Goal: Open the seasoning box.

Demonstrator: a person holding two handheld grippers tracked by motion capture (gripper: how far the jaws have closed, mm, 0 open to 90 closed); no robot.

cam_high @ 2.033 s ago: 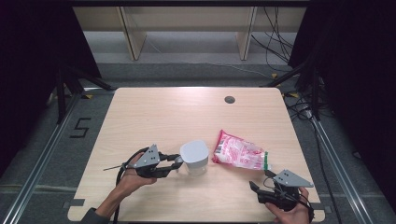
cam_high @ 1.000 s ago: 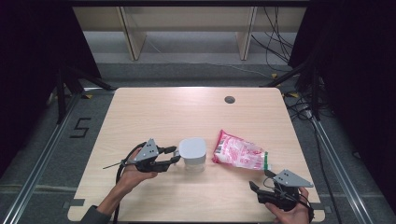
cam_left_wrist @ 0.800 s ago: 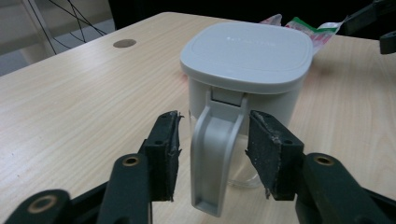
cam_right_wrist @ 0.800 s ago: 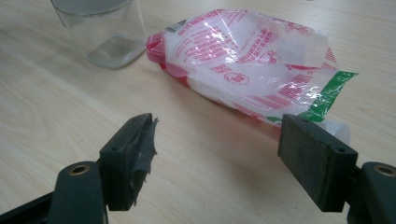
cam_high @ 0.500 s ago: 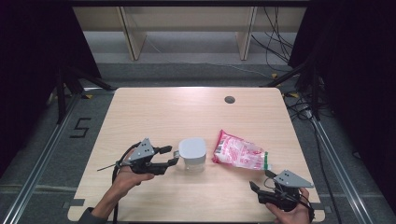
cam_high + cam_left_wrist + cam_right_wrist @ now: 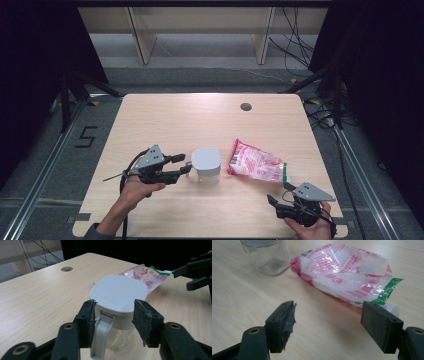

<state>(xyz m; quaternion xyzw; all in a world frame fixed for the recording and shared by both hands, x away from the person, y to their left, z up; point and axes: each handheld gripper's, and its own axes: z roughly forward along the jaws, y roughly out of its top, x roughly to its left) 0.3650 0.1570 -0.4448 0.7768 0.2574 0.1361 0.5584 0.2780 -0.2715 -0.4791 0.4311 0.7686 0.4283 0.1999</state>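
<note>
A clear square container (image 6: 206,165) with a white lid (image 6: 118,292) and a grey handle (image 6: 100,337) stands at mid-table. My left gripper (image 6: 183,164) sits level at its left side. Its jaws (image 6: 113,320) have just been closing and stand apart, flanking the handle and the lid's near edge; contact with the lid is unclear. A red and white plastic bag (image 6: 257,162) with a green strip lies flat to the container's right. My right gripper (image 6: 272,204) hovers open near the table's front right corner, short of the bag (image 6: 344,270), nothing between its pads.
The wooden table (image 6: 200,120) has a round cable hole (image 6: 245,106) at the back right. Dark floor, metal rails and cables surround it. The right gripper (image 6: 197,272) appears far off in the left gripper view.
My left gripper has drawn back a little to the left of the container and risen slightly. The right gripper, bag and container have stayed put.
</note>
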